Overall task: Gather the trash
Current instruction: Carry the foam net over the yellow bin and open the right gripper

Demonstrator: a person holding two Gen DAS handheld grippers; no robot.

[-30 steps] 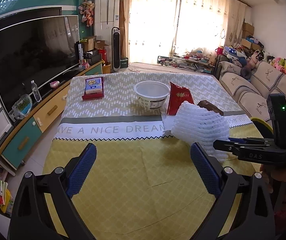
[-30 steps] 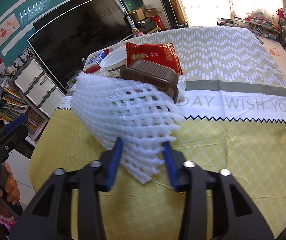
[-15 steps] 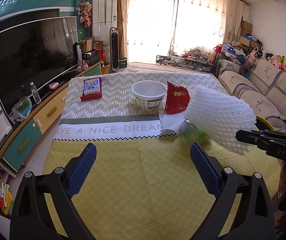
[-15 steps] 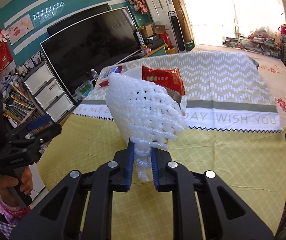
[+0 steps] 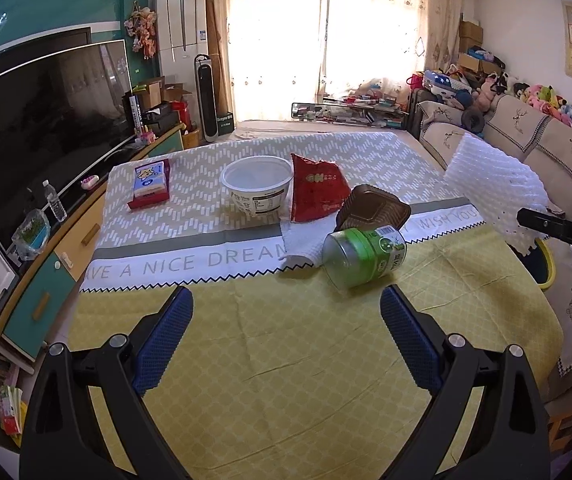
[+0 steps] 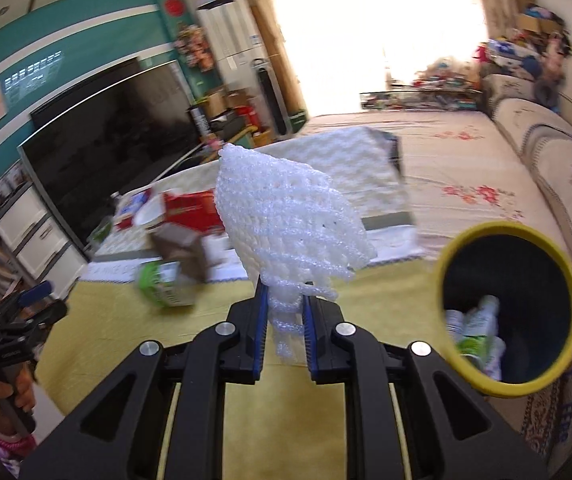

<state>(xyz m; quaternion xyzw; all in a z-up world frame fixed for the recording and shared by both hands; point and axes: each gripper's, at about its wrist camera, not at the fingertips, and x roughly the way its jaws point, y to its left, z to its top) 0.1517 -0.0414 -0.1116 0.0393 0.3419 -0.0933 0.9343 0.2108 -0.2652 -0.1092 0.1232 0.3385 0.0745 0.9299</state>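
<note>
A table [image 5: 286, 352] draped in a yellow patterned cloth fills the left wrist view, with a chevron runner across its far half. Off the table's right edge stands a dark bin with a yellow rim [image 6: 565, 276] — crumpled packaging lies at its bottom.

The white foam net [image 6: 286, 220] is up in the air above the table's right side, pinched at its lower end between the blue pads of the right gripper [image 6: 284, 332], whose jaws are closed tight on it; the net's wider part fans out above the fingers, to the left of the bin's mouth. In the left wrist view the same net [image 5: 493, 184] hangs past the right edge.

Near the middle of the table sit a white plastic bowl [image 5: 256, 190], a red snack bag [image 5: 315, 192] just beside it, a brown tray [image 5: 371, 212] tilted on edge, and a green-labelled jar [image 5: 361, 258] lying on its side on a white paper towel [image 5: 301, 242]. A red-and-blue box [image 5: 150, 178] lies toward the far left corner.

The left gripper [image 5: 286, 336] hovers over the near edge, jaws spread wide and holding nothing.
</note>
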